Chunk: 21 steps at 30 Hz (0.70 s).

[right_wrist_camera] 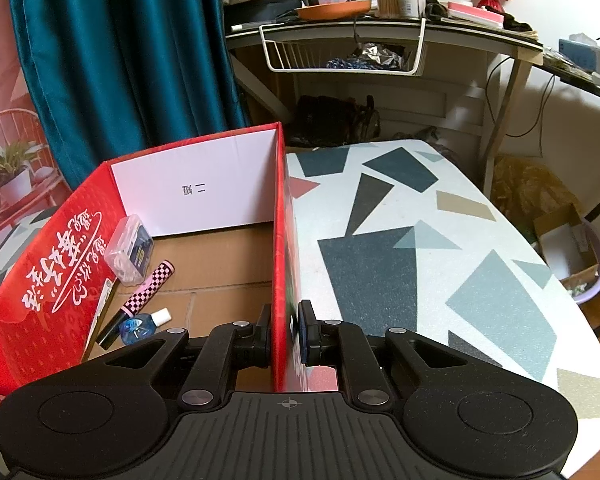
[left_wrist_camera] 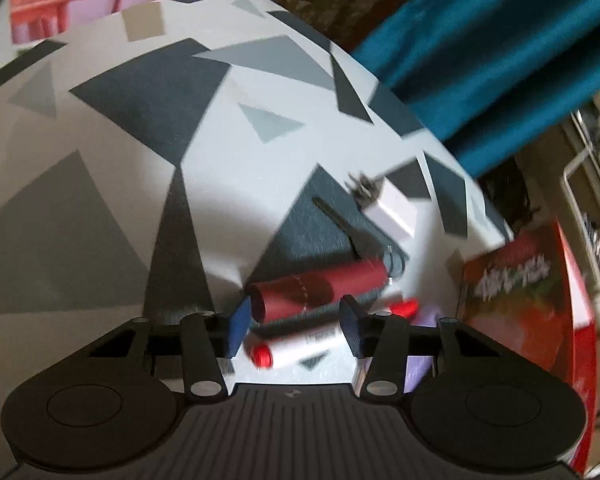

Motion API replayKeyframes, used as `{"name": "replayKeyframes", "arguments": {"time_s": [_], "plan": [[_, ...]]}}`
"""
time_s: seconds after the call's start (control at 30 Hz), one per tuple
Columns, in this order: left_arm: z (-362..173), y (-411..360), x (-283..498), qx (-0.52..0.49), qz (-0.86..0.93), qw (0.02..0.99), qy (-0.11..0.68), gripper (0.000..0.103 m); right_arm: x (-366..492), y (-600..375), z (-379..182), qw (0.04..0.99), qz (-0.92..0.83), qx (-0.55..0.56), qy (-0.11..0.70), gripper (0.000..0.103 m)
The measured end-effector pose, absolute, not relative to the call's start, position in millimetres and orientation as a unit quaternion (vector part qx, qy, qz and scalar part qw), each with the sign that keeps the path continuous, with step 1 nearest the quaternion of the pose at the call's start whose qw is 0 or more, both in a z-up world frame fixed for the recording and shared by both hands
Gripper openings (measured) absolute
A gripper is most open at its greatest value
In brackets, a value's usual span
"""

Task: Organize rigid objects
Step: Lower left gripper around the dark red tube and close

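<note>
My right gripper [right_wrist_camera: 285, 334] is clamped on the near end of the red box's [right_wrist_camera: 52, 280] right wall, one pad inside and one outside. The box stands open on the patterned table [right_wrist_camera: 420, 264], its left part of the tabletop. Inside, on the cardboard floor at the left, lie a clear case [right_wrist_camera: 129, 250] leaning on the left wall, a pink checked tube [right_wrist_camera: 150, 286] just beside it, and a small blue bottle [right_wrist_camera: 142, 326] with a white cap at the near end of the tube. The rest of the floor is bare.

My left gripper [left_wrist_camera: 296, 326] has its jaws apart, not pressing on anything. Between and just beyond them on the table lie a dark red tube [left_wrist_camera: 320, 286] and, nearer, a white marker [left_wrist_camera: 300, 346] with a red cap. Farther off sits a white block [left_wrist_camera: 394, 208]. The box's outer side [left_wrist_camera: 516, 280] shows at the right.
</note>
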State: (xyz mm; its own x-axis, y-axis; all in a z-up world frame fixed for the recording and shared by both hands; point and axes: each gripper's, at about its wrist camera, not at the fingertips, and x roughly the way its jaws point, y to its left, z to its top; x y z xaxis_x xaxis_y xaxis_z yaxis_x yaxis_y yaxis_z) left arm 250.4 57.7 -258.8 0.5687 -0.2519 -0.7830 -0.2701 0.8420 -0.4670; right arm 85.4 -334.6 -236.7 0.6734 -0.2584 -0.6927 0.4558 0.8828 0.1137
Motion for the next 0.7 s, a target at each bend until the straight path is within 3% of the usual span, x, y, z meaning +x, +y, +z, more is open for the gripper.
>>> {"name": "replayKeyframes", "arguments": {"time_s": [0.23,0.3,0.37,0.7], "plan": [[-258.9,60.6,273.9,-0.273,0.023,0.849,0.453,0.052,85.7,-334.8,-236.9,0.904,-0.198,0.139,0.354,0.011],[-256.8,57.5,280.2,-0.273,0.025,0.844,0.461,0.063,85.5,-334.7,-237.0,0.904,-0.198,0.139,0.354,0.011],[-251.5,51.7,284.9,-0.268,0.051,0.838,0.473,0.102,85.1,-334.9,-237.6,0.904,-0.198,0.139,0.354,0.011],[-238.6,22.5,292.3,-0.226,0.131,0.824,0.504,0.103,84.1,-335.1,-238.1,0.904,-0.196,0.142,0.352,0.012]]}}
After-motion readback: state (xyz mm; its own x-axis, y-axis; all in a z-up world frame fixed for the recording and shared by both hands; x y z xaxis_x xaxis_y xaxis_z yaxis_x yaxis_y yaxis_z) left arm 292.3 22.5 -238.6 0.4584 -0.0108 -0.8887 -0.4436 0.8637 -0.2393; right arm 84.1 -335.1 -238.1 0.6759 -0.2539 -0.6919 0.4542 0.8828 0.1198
